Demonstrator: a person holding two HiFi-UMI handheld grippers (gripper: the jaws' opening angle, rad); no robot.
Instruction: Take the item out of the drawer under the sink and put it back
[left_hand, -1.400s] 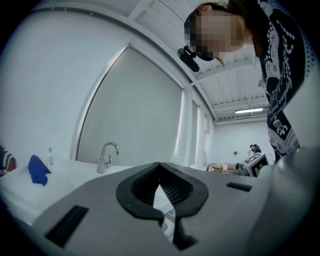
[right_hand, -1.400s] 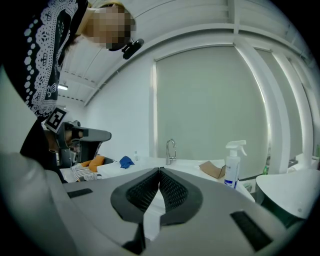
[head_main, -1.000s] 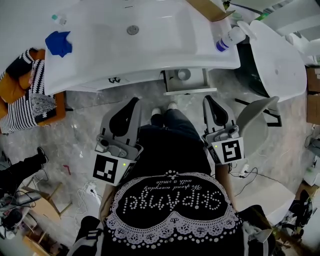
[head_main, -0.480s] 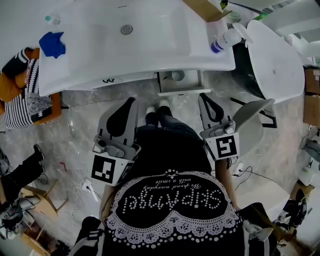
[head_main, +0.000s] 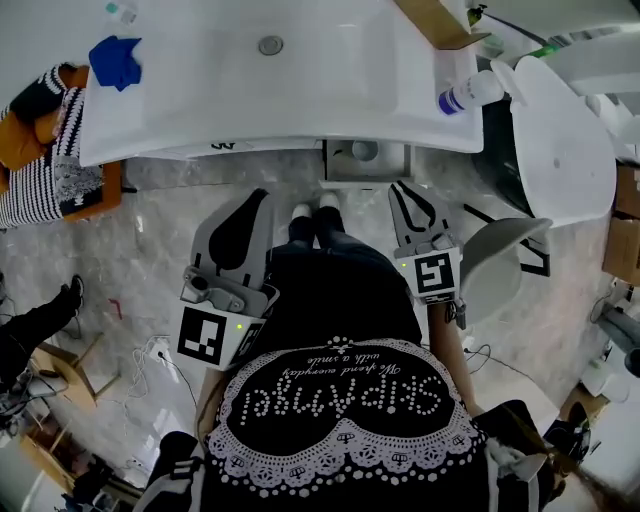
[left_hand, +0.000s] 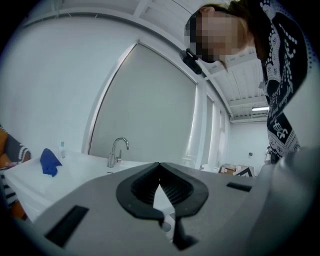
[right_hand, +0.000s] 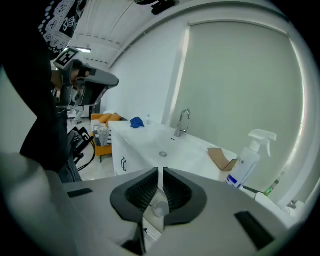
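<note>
- The drawer (head_main: 337, 163) under the white sink counter (head_main: 200, 115) stands pulled out. In it sits a single small white round item (head_main: 365, 150), near the middle.
- The right gripper (head_main: 398, 188) hangs just in front of the drawer, its jaws clenched together with nothing between them. The item lies beyond its tips.
- The left gripper (head_main: 262, 196) is further left, over the floor — also clenched and empty.
- On the counter are a blue cloth (head_main: 115, 60), a spray bottle (head_main: 470, 93) and an open cardboard box (head_main: 438, 20) whose contents cannot be made out.

White sink table (head_main: 200, 95) carries 1 blue cloth (head_main: 115, 60) near its left end, 1 cardboard box (head_main: 440, 20) and 1 upright spray bottle (head_main: 470, 93) at its right end.
</note>
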